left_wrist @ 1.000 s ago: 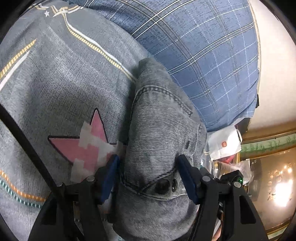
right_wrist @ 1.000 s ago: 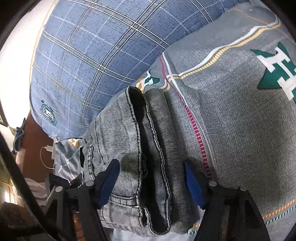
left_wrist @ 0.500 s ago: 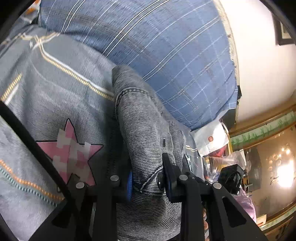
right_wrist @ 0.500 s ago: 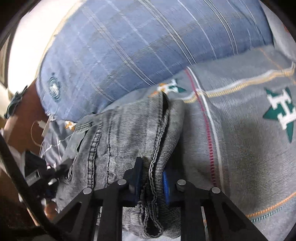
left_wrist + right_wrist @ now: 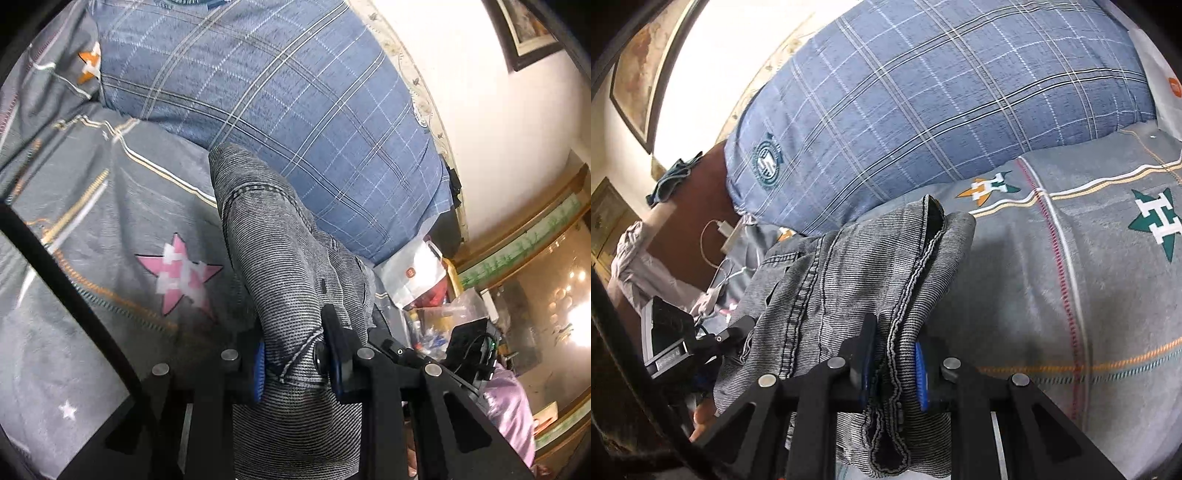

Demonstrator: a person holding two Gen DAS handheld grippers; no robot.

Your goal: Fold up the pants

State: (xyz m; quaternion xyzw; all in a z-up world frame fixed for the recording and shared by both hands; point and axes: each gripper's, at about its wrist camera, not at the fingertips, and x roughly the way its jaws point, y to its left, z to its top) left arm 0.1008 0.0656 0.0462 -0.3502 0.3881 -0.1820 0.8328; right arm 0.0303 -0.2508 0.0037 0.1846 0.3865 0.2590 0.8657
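The folded grey denim pants (image 5: 273, 258) hang between both grippers above a grey patterned bedsheet (image 5: 92, 240). My left gripper (image 5: 295, 362) is shut on the waistband end, near a metal button. My right gripper (image 5: 894, 365) is shut on the stacked hem edges of the pants (image 5: 849, 280). The pants are lifted off the sheet (image 5: 1071, 277) and sag between the two grips. The other gripper's black body (image 5: 672, 339) shows at the left of the right wrist view.
A large blue plaid pillow (image 5: 280, 103) lies just beyond the pants; it also shows in the right wrist view (image 5: 942, 103). A white paper bag (image 5: 417, 273) and clutter stand at the bed's side. A charger and cable (image 5: 720, 236) lie near the headboard.
Both grippers closed on the pants' ends, then lifted them off the sheet. The views now tilt up toward the pillow and wall.
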